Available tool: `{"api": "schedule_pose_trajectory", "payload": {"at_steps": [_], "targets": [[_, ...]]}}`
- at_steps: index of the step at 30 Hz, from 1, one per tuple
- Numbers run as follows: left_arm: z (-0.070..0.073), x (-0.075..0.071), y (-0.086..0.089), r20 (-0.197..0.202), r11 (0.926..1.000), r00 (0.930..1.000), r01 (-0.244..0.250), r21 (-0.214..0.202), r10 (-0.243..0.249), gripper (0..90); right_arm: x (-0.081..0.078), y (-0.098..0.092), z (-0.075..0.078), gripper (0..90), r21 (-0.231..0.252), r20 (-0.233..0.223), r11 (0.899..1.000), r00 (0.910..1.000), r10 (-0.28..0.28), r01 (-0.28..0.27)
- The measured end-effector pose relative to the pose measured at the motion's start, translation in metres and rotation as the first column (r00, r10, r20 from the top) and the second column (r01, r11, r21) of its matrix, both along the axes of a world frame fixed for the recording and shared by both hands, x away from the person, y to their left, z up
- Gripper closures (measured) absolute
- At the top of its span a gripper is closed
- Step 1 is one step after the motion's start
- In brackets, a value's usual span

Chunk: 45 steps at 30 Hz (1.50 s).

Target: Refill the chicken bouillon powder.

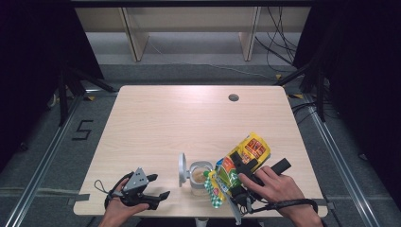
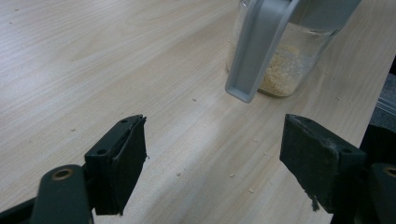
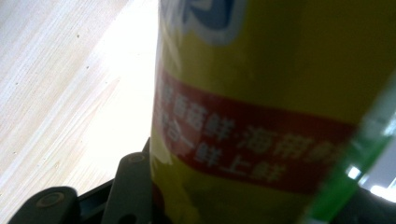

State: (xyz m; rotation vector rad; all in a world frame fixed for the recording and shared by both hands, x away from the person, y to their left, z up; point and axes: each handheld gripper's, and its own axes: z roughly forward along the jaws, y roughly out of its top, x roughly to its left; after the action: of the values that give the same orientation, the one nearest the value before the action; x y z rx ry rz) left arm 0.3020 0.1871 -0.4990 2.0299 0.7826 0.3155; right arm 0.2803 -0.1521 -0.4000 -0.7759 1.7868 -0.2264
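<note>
My right gripper (image 1: 240, 166) is shut on a yellow and green snack bag (image 1: 246, 153), which is tilted so its lower end hangs at the right rim of a glass jar (image 1: 200, 178). The jar stands near the table's front edge with its grey flip lid (image 1: 182, 169) swung open to the left. In the right gripper view the bag (image 3: 261, 93) sits close up, against one black finger (image 3: 130, 186). My left gripper (image 1: 158, 186) rests at the front left, open and holding nothing. Its view shows the jar (image 2: 287, 70), with pale grains at the bottom, beyond the jaws (image 2: 212, 140).
The light wooden table (image 1: 189, 118) has a cable hole (image 1: 233, 98) at the back right. Small crumbs (image 2: 231, 175) lie on the wood in front of the jar. Dark floor, rails and cables surround the table.
</note>
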Motion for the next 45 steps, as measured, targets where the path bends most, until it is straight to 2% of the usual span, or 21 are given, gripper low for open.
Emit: {"api": "schedule_pose_trajectory", "payload": {"at_steps": [1, 3, 4, 5, 7, 8, 9, 11, 15, 18, 23, 25, 28, 29, 31, 32, 36, 37, 42, 43, 45], "targets": [[-0.0004, -0.0003, -0.0005, 0.000, 0.9999, 1.0000, -0.004, -0.012, 0.004, 21.9, -0.0005, 0.0003, -0.0002, 56.4, 0.005, -0.002, 1.000, 1.0000, -0.002, 0.002], [-0.0003, 0.0000, 0.0007, -0.008, 0.9999, 1.0000, 0.000, 0.014, 0.000, 22.0, -0.0008, 0.0008, -0.0003, 56.4, 0.004, -0.003, 1.000, 1.0000, 0.001, -0.001], [-0.0007, -0.0011, -0.0011, -0.014, 0.9999, 0.9999, -0.006, -0.013, 0.006, 21.9, -0.0010, 0.0011, -0.0004, 56.4, 0.002, -0.002, 1.000, 1.0000, 0.000, 0.000], [0.0001, 0.0004, 0.0008, 0.000, 0.9999, 1.0000, 0.006, 0.013, -0.006, 22.0, -0.0017, -0.0005, -0.0019, 56.4, 0.028, -0.008, 0.999, 0.9998, -0.017, 0.018], [-0.0009, -0.0004, -0.0015, -0.008, 0.9997, 0.9999, -0.010, -0.024, 0.010, 22.0, -0.0010, 0.0022, 0.0006, 56.4, -0.009, 0.002, 1.000, 0.9999, 0.013, -0.013], [-0.0003, 0.0001, 0.0005, -0.008, 0.9999, 1.0000, -0.003, 0.011, 0.003, 22.0, -0.0021, 0.0011, -0.0009, 56.4, 0.015, -0.003, 1.000, 1.0000, -0.008, 0.008], [-0.0001, -0.0005, 0.0006, -0.012, 0.9999, 0.9999, -0.001, 0.014, 0.001, 21.9, -0.0028, 0.0008, -0.0018, 56.4, 0.029, -0.007, 0.999, 0.9998, -0.020, 0.020], [-0.0004, -0.0003, -0.0002, -0.003, 1.0000, 1.0000, -0.007, -0.007, 0.007, 22.0, -0.0026, 0.0026, -0.0005, 56.4, 0.002, 0.000, 1.000, 1.0000, 0.006, -0.006], [0.0000, -0.0009, 0.0005, -0.011, 1.0000, 0.9999, -0.003, 0.005, 0.003, 22.0, -0.0043, 0.0030, -0.0027, 56.5, 0.027, -0.009, 1.000, 1.0000, -0.001, 0.001], [-0.0003, -0.0005, 0.0001, -0.008, 1.0000, 1.0000, -0.003, -0.008, 0.003, 21.9, -0.0024, 0.0031, -0.0013, 56.6, 0.003, -0.004, 1.000, 0.9999, 0.014, -0.014], [-0.0007, -0.0002, -0.0004, -0.009, 0.9999, 0.9999, -0.006, -0.013, 0.005, 22.0, -0.0022, 0.0007, -0.0021, 56.8, 0.021, -0.004, 1.000, 1.0000, -0.009, 0.009], [-0.0002, -0.0003, 0.0010, -0.010, 0.9998, 1.0000, 0.000, 0.021, 0.000, 22.0, -0.0011, 0.0004, -0.0008, 56.9, 0.005, -0.003, 1.000, 1.0000, 0.003, -0.003], [-0.0006, -0.0002, -0.0010, -0.008, 0.9998, 0.9999, -0.007, -0.018, 0.007, 22.0, -0.0019, -0.0009, -0.0009, 56.9, 0.026, -0.001, 1.000, 0.9999, -0.013, 0.013], [-0.0006, 0.0002, 0.0004, -0.006, 1.0000, 1.0000, -0.003, 0.007, 0.003, 22.0, -0.0022, -0.0013, -0.0011, 56.9, 0.034, -0.004, 0.999, 0.9998, -0.020, 0.020], [0.0000, -0.0003, 0.0012, -0.010, 0.9998, 0.9999, 0.001, 0.021, -0.001, 22.0, -0.0008, -0.0010, 0.0006, 56.9, 0.007, 0.003, 1.000, 1.0000, -0.002, 0.002], [-0.0004, -0.0004, -0.0002, -0.010, 1.0000, 0.9999, -0.003, -0.007, 0.003, 22.0, -0.0001, -0.0010, 0.0013, 56.9, -0.003, 0.006, 1.000, 1.0000, 0.006, -0.006], [-0.0010, -0.0010, -0.0005, -0.018, 1.0000, 0.9998, 0.001, -0.001, -0.001, 22.0, -0.0003, -0.0008, 0.0013, 56.9, -0.006, 0.003, 1.000, 1.0000, 0.000, 0.000], [-0.0012, -0.0001, -0.0005, -0.006, 1.0000, 1.0000, 0.001, -0.004, -0.001, 22.0, -0.0030, -0.0017, -0.0011, 57.0, 0.034, -0.008, 0.999, 0.9994, -0.034, 0.034], [-0.0005, -0.0008, 0.0003, -0.014, 1.0000, 0.9999, -0.007, 0.007, 0.007, 22.0, -0.0020, -0.0008, 0.0018, 57.0, 0.011, 0.002, 1.000, 1.0000, -0.006, 0.006], [-0.0010, -0.0003, -0.0003, -0.012, 0.9999, 0.9999, -0.004, -0.013, 0.004, 22.0, -0.0018, -0.0011, 0.0022, 57.0, 0.010, 0.000, 1.000, 1.0000, -0.005, 0.005], [-0.0013, 0.0003, 0.0002, -0.006, 1.0000, 1.0000, -0.006, 0.007, 0.006, 22.0, -0.0021, -0.0019, 0.0012, 57.0, 0.027, 0.001, 0.999, 0.9997, -0.023, 0.023]]}}
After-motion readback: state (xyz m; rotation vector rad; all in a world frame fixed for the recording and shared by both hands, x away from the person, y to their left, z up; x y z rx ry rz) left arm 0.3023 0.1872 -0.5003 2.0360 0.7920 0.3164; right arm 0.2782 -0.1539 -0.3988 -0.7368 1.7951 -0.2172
